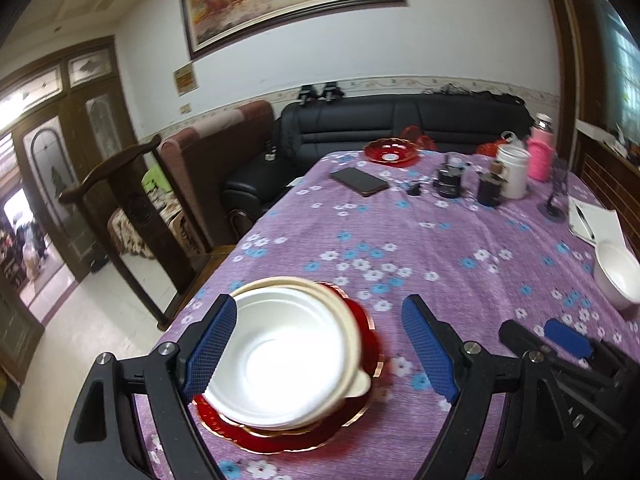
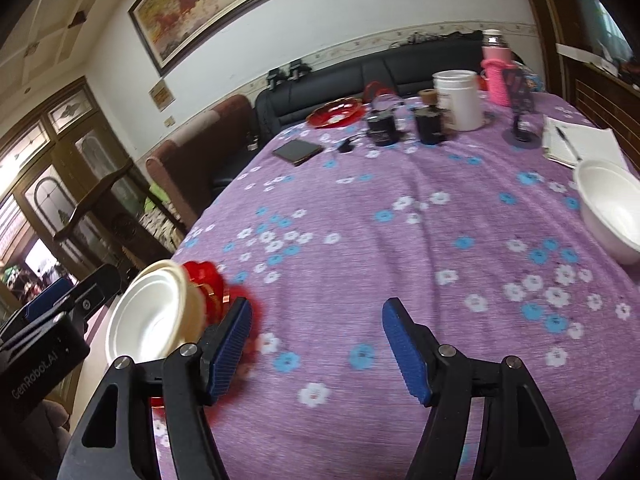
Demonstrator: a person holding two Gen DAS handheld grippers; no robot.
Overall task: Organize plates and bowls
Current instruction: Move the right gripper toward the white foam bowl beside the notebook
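A white bowl [image 1: 280, 360] sits nested in a cream bowl [image 1: 352, 344] on a red gold-rimmed plate [image 1: 288, 440] at the table's near left corner; the stack also shows in the right wrist view [image 2: 148, 316]. My left gripper [image 1: 320, 348] is open just above and around this stack, holding nothing. My right gripper [image 2: 316, 344] is open and empty over bare cloth, right of the stack. A second white bowl [image 1: 616, 276] [image 2: 612, 208] stands at the right edge. A second red plate [image 1: 390, 152] [image 2: 336, 112] lies at the far end.
The table has a purple flowered cloth [image 2: 400, 220]. At the far end are a phone [image 1: 359, 181], dark jars [image 1: 450, 184], a white canister [image 2: 458, 98], a pink bottle [image 2: 496, 68] and a notebook with a pen [image 2: 576, 144]. A wooden chair [image 1: 132, 200] and a black sofa [image 1: 400, 120] stand beyond.
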